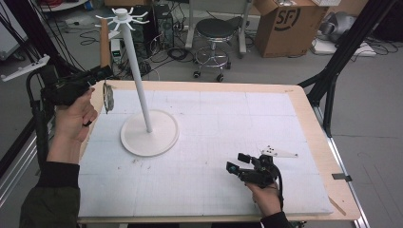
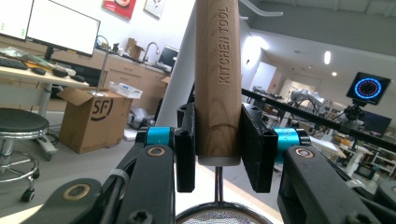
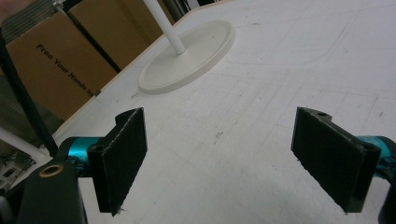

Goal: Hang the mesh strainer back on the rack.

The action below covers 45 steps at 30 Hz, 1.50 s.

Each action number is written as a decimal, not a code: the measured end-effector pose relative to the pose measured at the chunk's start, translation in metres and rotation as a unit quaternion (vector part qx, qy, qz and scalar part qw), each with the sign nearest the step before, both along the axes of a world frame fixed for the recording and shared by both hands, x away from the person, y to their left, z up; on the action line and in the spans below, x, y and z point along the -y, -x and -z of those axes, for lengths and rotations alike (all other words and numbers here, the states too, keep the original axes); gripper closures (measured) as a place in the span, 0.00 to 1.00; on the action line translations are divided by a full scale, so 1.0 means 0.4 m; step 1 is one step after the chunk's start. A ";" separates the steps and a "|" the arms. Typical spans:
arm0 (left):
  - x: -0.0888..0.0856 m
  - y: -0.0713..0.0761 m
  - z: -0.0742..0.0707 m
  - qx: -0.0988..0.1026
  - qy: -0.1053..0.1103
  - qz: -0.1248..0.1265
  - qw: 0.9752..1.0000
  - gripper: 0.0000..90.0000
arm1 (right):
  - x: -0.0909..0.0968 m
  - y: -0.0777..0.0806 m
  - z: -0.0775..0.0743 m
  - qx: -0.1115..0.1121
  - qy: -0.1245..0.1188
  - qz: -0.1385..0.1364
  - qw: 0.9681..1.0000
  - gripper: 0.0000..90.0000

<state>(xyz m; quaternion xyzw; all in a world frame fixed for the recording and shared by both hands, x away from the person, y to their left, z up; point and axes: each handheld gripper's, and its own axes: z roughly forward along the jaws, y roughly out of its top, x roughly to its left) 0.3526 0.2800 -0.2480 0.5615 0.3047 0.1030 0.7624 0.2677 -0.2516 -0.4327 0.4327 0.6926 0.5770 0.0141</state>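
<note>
A white hook stand (image 1: pixel 135 71) rises from a round base (image 1: pixel 149 133) on the left part of the table. My left gripper (image 1: pixel 102 72) is held up beside its pole, shut on the wooden handle (image 2: pixel 217 79) of a strainer stamped "KITCHEN TOOL". The handle (image 1: pixel 104 42) points upward toward the hooks at the stand's top (image 1: pixel 122 18), and the mesh head (image 1: pixel 109 97) hangs below the jaws; its rim (image 2: pixel 217 213) shows at the bottom edge. My right gripper (image 1: pixel 236 162) rests low near the table's front right, open, with nothing between its pads (image 3: pixel 122 158).
A white mat (image 1: pixel 228 142) covers the wooden table (image 1: pixel 311 123). Behind the table stand a black stool (image 1: pixel 215 40) and a cardboard box (image 1: pixel 285 26). Black frame legs (image 1: pixel 332 71) rise at the right. The stand's base (image 3: pixel 189 53) lies ahead of my right gripper.
</note>
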 end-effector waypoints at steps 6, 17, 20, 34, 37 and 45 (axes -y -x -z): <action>0.000 -0.003 0.001 -0.007 -0.002 -0.002 1.000 0.76 | -0.001 0.000 0.001 -0.001 0.002 0.002 1.000 0.20; 0.002 -0.008 0.001 -0.019 0.013 -0.009 1.000 0.68 | 0.004 -0.001 0.000 0.003 0.001 0.006 1.000 0.20; 0.004 -0.008 0.000 -0.017 0.009 -0.010 1.000 0.68 | 0.003 -0.001 0.000 0.003 0.001 0.005 1.000 0.20; 0.021 -0.016 -0.021 -0.022 0.000 -0.013 1.000 0.69 | 0.005 0.001 -0.002 0.007 -0.001 0.006 1.000 0.21; 0.023 -0.017 -0.023 -0.024 0.001 -0.015 1.000 0.68 | 0.005 0.003 -0.003 0.005 -0.002 0.006 1.000 0.21; 0.019 -0.014 -0.026 -0.019 0.009 -0.022 1.000 0.65 | 0.003 0.002 -0.003 0.008 -0.002 0.003 1.000 0.21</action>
